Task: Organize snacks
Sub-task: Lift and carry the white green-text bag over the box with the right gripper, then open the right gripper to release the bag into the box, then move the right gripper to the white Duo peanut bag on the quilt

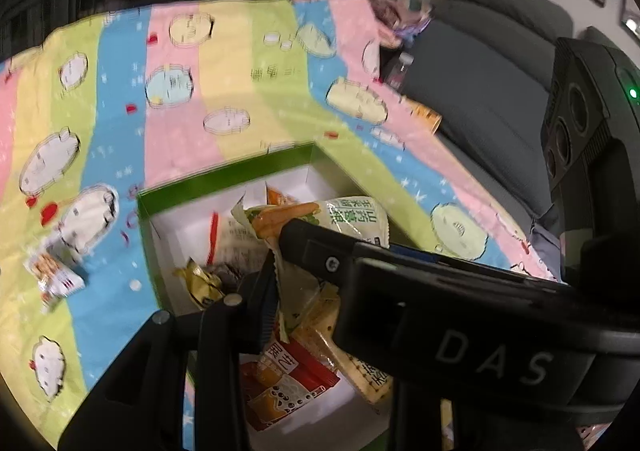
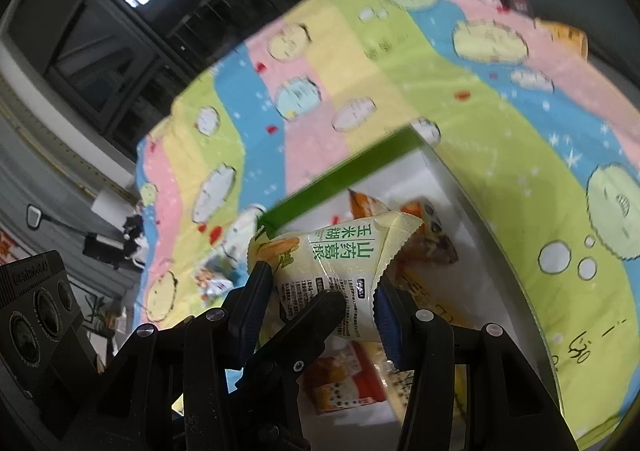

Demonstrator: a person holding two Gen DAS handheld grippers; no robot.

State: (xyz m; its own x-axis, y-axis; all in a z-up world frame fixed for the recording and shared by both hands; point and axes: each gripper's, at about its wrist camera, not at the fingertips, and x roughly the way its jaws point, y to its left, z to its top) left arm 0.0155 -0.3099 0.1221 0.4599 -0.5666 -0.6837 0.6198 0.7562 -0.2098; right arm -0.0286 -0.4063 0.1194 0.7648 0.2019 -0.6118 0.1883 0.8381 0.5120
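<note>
The right gripper (image 2: 320,291) is clamped on a pale yellow-green snack packet (image 2: 340,255) printed with green Chinese characters, held above a white cardboard box with green rim (image 2: 340,171) on a pastel striped cartoon tablecloth (image 2: 500,123). Only the left wrist view shows "DAS" on the black right gripper body (image 1: 492,355) crossing it, and a small cracker packet (image 1: 54,275) beside the box. Whether the left gripper (image 1: 256,307) is apart or together cannot be told.
</note>
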